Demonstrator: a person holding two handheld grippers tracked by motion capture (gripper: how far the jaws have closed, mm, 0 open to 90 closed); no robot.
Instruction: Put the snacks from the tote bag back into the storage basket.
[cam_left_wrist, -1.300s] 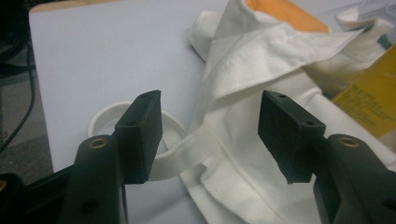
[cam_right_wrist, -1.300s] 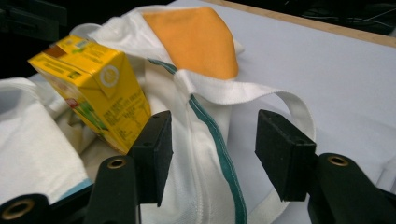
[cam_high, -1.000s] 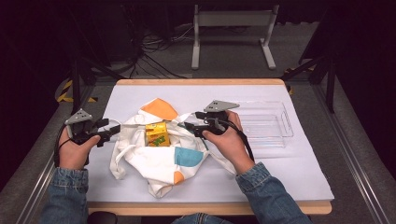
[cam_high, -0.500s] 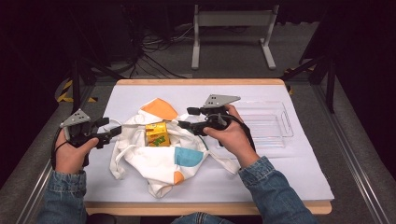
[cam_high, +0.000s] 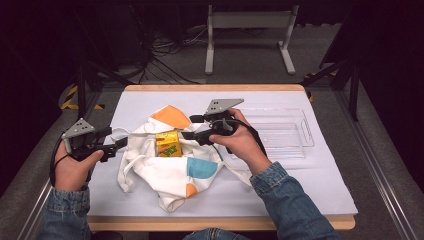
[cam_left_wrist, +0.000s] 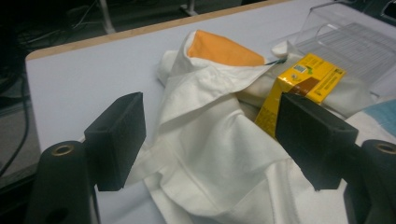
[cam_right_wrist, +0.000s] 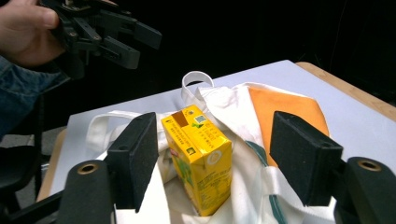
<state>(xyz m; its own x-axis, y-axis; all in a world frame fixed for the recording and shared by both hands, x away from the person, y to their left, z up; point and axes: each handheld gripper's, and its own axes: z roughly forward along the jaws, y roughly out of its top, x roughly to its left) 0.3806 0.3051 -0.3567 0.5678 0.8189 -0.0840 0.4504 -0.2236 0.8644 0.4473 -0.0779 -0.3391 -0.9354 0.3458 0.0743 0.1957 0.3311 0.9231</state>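
Right hand-held gripper (cam_right_wrist: 212, 158), jaws spread wide, aimed at the yellow carton (cam_right_wrist: 198, 156), which stands between the jaws but farther off, ungripped. Left hand-held gripper (cam_left_wrist: 210, 140), jaws likewise apart and holding nothing, poised over the bag (cam_left_wrist: 205, 140) at its left edge. The carton (cam_high: 168, 143) stands upright in the mouth of the crumpled white cloth bag (cam_high: 170, 165), lower part sunk among the folds, upper part exposed. The bag lies mid-tabletop (cam_high: 280, 185); a clear tray (cam_high: 287, 132) sits empty to its right. Judged state: carton and bag not yet separated, neither one grasped; the grip on the carton and any transfer toward the tray remain to be done.
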